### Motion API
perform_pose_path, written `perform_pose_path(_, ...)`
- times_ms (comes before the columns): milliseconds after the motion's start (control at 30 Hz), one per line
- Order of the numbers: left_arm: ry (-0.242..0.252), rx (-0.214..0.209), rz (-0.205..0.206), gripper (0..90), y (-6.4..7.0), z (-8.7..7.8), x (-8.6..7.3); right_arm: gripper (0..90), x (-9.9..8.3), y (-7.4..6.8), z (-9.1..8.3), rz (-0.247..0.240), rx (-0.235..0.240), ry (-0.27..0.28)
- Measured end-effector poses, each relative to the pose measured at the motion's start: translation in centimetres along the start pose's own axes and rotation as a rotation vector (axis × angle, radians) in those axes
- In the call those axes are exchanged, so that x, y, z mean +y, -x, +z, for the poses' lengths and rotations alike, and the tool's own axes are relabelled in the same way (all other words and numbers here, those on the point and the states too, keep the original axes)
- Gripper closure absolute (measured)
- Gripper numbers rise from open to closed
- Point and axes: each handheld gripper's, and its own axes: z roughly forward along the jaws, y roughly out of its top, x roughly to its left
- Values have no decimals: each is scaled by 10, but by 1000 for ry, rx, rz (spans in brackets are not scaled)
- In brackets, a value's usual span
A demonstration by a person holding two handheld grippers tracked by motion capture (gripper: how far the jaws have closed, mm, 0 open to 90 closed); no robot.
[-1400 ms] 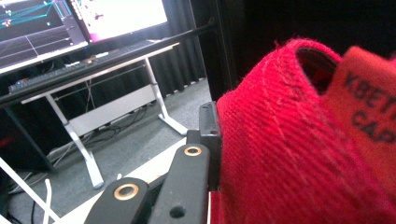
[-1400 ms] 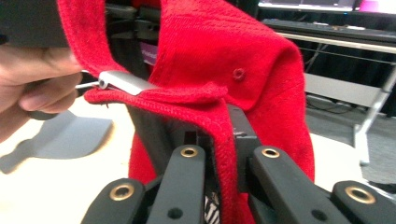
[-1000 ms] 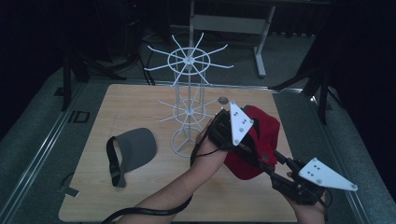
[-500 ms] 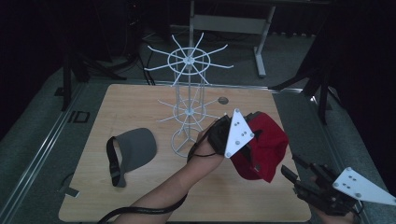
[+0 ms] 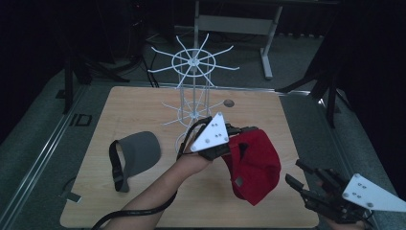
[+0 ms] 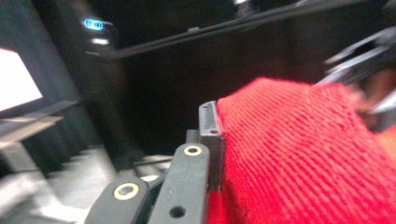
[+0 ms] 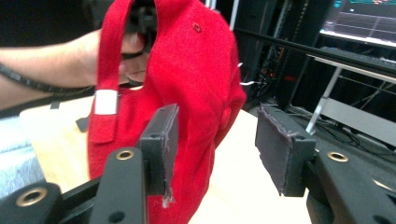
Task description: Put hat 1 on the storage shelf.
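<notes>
We judge the step in hand to be carrying the red cap (image 5: 253, 165) to the white wire rack (image 5: 194, 91), so we should lift it clear of the table (image 5: 143, 103) and steer its back opening over a prong without snagging. Our left gripper (image 5: 235, 136) has its jaws clamped on the cap's fabric, holding it hanging above the table's right part. Our right gripper (image 7: 212, 149) waits nearby, jaws wide apart and gripping nothing, the cap just beyond its pads (image 7: 161, 144).

This looks like a lab or recording studio. Black curtains and dark stands surround a lone wooden desk (image 5: 143, 105) on grey carpet. A lit monitor (image 7: 362, 16) and metal-framed benches stand behind.
</notes>
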Motion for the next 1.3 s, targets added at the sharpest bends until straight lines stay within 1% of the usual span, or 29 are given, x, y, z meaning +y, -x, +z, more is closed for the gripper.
perform_pose_path(33,7,-26,-18,900,-2,-1,0,483,2,-3,3,-19,5,-7)
perform_pose_path(67,11,-51,-28,900,-5,-3,-1,480,3,-5,6,-31,11,-8)
perform_pose_path(100,-4,-31,-16,900,-6,-3,0,480,6,-9,8,-57,18,-6)
perform_pose_path(167,-7,-47,-19,900,-8,-5,0,484,12,-15,15,-100,26,-9)
perform_pose_path(200,-15,-48,-22,900,-8,-6,0,487,14,-17,19,-124,26,-15)
perform_pose_path(233,-17,-57,-21,900,-8,-6,0,487,15,-20,24,-146,29,-28)
perform_pose_path(300,-25,-64,-12,900,-6,-6,0,491,17,-24,33,-184,21,-47)
perform_pose_path(400,-34,-67,-11,900,-4,-5,1,505,19,-26,42,-222,1,-65)
perform_pose_path(500,-33,-76,-17,900,-5,-5,0,564,21,-27,45,-242,-14,-75)
perform_pose_path(567,-43,-71,-11,900,-4,-5,1,699,22,-27,46,-266,-17,-91)
perform_pose_path(600,-45,-73,-15,900,-5,-5,0,729,23,-27,48,-277,-21,-109)
perform_pose_path(633,-49,-70,-16,900,-5,-5,0,778,23,-28,50,-289,-20,-117)
perform_pose_path(667,-59,-63,-5,900,-5,-5,0,826,23,-28,51,-290,-18,-121)
perform_pose_path(700,-61,-58,-2,900,-5,-5,-1,855,23,-27,52,-267,-16,-125)
perform_pose_path(767,-64,-52,9,900,-5,-5,-3,872,24,-23,52,-230,4,-117)
perform_pose_path(800,-62,-51,7,899,-6,-5,-4,875,25,-19,52,-188,19,-100)
perform_pose_path(867,-59,-55,-4,897,-9,-5,-7,877,26,-14,49,-133,39,-70)
perform_pose_path(900,-59,-61,-1,897,-9,-5,-9,878,27,-13,48,-113,46,-61)
perform_pose_path(967,-71,-57,9,896,-9,-5,-11,879,29,-8,44,-72,62,-34)
perform_pose_path(1000,-70,-61,13,895,-8,-5,-12,879,30,-7,44,-58,64,-29)
perform_pose_path(1033,-71,-59,18,895,-8,-5,-12,880,31,-5,43,-32,75,-18)
perform_pose_path(1067,-75,-53,28,895,-7,-5,-12,880,32,-4,42,-25,79,-14)
perform_pose_path(1133,-66,-53,31,892,-5,-6,-11,881,32,-2,41,-10,80,-10)
perform_pose_path(1200,-61,-51,46,878,-4,-8,-10,881,33,-1,39,3,78,-2)
perform_pose_path(1233,-59,-47,46,842,-4,-8,-10,881,34,-1,39,9,76,1)
perform_pose_path(1300,-75,-22,57,744,-2,-11,-8,881,35,-1,38,11,74,10)
